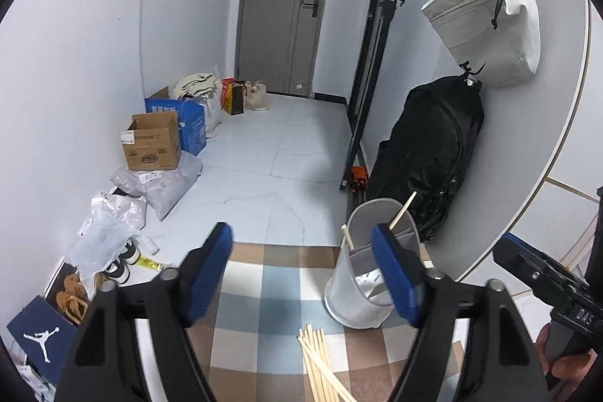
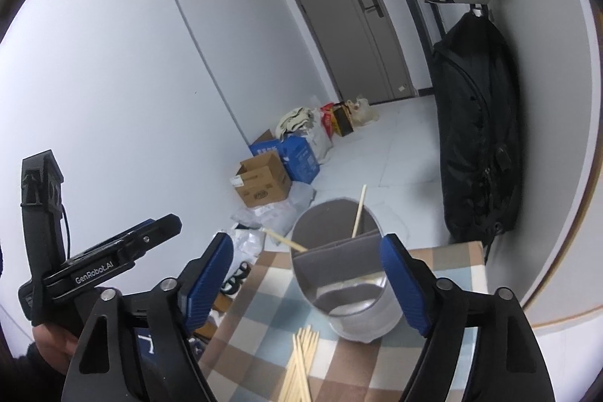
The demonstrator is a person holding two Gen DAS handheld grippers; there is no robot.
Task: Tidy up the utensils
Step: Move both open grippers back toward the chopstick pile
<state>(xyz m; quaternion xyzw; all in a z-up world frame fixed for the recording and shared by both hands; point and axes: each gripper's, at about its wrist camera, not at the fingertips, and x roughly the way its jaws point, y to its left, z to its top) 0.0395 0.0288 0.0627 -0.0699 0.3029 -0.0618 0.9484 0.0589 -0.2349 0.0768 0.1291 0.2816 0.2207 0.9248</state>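
A grey metal utensil holder (image 1: 361,274) with a divider stands on the checked tablecloth (image 1: 260,304); two wooden chopsticks (image 1: 402,210) stick out of it. A bundle of several wooden chopsticks (image 1: 320,364) lies on the cloth in front of it. My left gripper (image 1: 305,274) is open and empty above the cloth, its right finger in front of the holder. In the right wrist view the holder (image 2: 350,281) and the bundle (image 2: 299,360) lie between my open, empty right gripper (image 2: 305,281) fingers.
The table stands in a corner by a grey wall. A black backpack (image 1: 433,153) and a white bag (image 1: 486,17) hang on the right. Cardboard boxes (image 1: 152,142), plastic bags and shoes lie on the floor at left. The left gripper (image 2: 113,259) shows in the right view.
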